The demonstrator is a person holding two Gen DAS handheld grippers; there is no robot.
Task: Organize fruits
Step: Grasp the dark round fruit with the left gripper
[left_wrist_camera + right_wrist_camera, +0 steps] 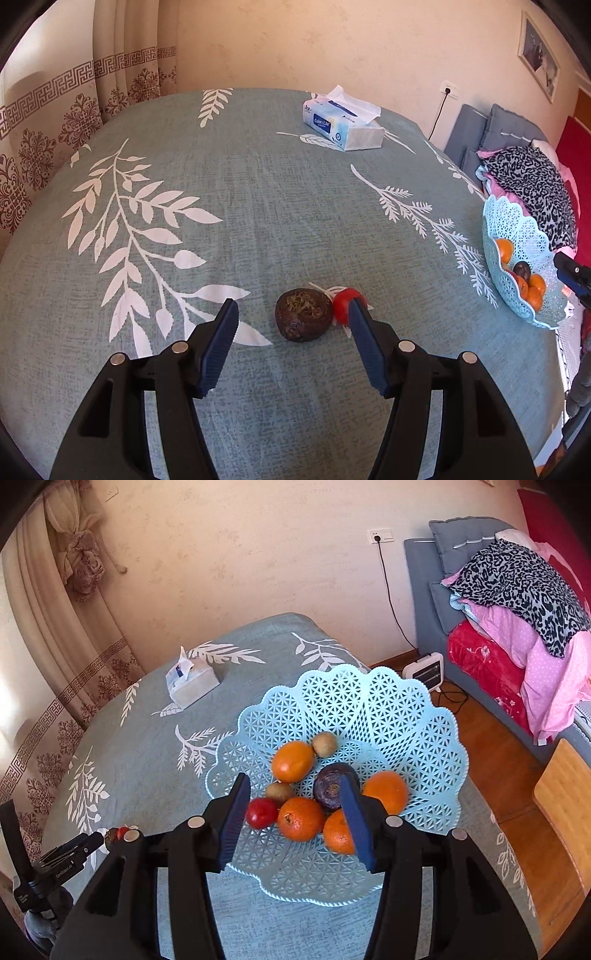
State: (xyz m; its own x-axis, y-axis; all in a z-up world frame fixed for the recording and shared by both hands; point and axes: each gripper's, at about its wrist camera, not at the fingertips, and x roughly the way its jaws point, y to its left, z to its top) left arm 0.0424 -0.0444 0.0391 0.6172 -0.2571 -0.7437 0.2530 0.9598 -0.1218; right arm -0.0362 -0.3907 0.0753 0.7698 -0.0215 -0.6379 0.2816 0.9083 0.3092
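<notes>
I see a dark brown fruit [303,319] lying on the leaf-patterned surface [258,184], touching a small red fruit [343,301] on its right. My left gripper [291,314] hangs just near of them, jaws wide and holding nothing. Far to the right, the pale blue basket [369,701] holds oranges [293,761], a purple fruit [330,786] and a red one [261,813]; my right gripper [295,794] hovers over it, wide and empty. A tissue box [341,123] sits at the far side.
</notes>
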